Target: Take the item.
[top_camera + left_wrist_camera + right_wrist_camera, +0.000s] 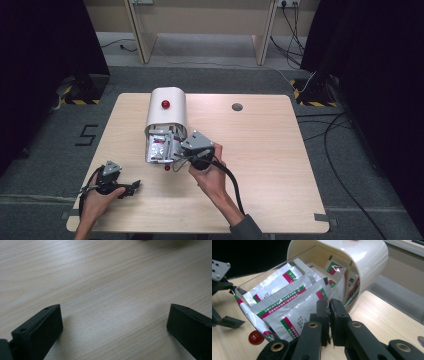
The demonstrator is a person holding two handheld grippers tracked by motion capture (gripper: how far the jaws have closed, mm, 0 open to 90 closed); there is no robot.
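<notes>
Near the middle of the table [260,165], a clear drawer [255,283] stuffed with silver sachets [294,302] sticks out of a white rounded box [167,112]. The right gripper [329,315] is pinched tight on one sachet's edge. The left gripper [113,322] rests on the tabletop well apart, gaping wide and holding nothing.

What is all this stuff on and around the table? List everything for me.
Table: one, pale wood, centre.
Container: one, cream, lying on its side on the table, clear drawer pulled out.
Packets: several, silver with red and green stripes, in the drawer.
Knobs: two, red, one on the container, one on the drawer front.
Cables: several, black, on the floor at right.
Left gripper: black, jaws open over bare table.
Right gripper: black, jaws shut at the drawer; whether they pinch a packet is unclear.
</notes>
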